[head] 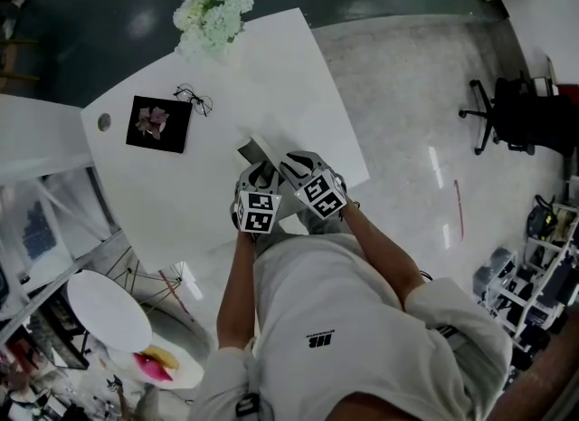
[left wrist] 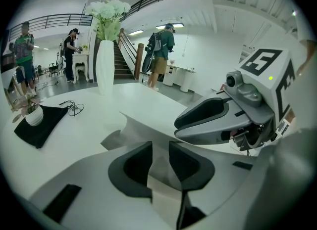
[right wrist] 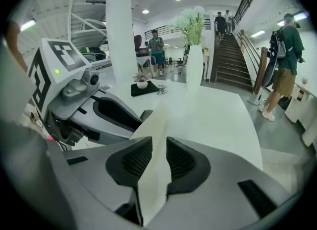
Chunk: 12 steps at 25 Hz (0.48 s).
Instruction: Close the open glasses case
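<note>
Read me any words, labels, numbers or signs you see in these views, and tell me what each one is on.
No text here can be read.
Logo on the person's shirt: too small to read.
Left marker cube and right marker cube: black-and-white square patterns, not letters.
Glasses case: plain white, no print in view.

We see only a corner of the glasses case [head: 257,149] beyond the left gripper [head: 261,175] and right gripper [head: 294,165] covering the rest, and the glasses [head: 194,99] are too small to detail.
</note>
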{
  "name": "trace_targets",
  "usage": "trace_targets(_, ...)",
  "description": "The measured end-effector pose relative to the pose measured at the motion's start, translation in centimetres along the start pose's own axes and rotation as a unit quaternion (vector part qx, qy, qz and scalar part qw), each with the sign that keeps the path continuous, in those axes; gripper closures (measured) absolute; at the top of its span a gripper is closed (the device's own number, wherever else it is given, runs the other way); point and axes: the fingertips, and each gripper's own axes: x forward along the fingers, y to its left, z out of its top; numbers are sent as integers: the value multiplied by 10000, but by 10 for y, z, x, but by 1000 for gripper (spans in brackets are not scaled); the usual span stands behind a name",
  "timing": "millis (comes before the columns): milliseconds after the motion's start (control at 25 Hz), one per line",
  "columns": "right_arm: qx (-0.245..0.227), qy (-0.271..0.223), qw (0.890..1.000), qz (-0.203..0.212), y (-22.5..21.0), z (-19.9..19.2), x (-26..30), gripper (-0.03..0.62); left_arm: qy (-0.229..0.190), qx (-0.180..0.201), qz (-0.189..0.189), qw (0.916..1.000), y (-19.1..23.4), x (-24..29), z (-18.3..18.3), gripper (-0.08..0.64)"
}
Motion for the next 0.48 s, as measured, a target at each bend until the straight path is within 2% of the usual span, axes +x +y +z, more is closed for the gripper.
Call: trace_targets(480,-176,17,9998,41,17,6,0,503,63,-60,49,9999,7,-12,-15,442)
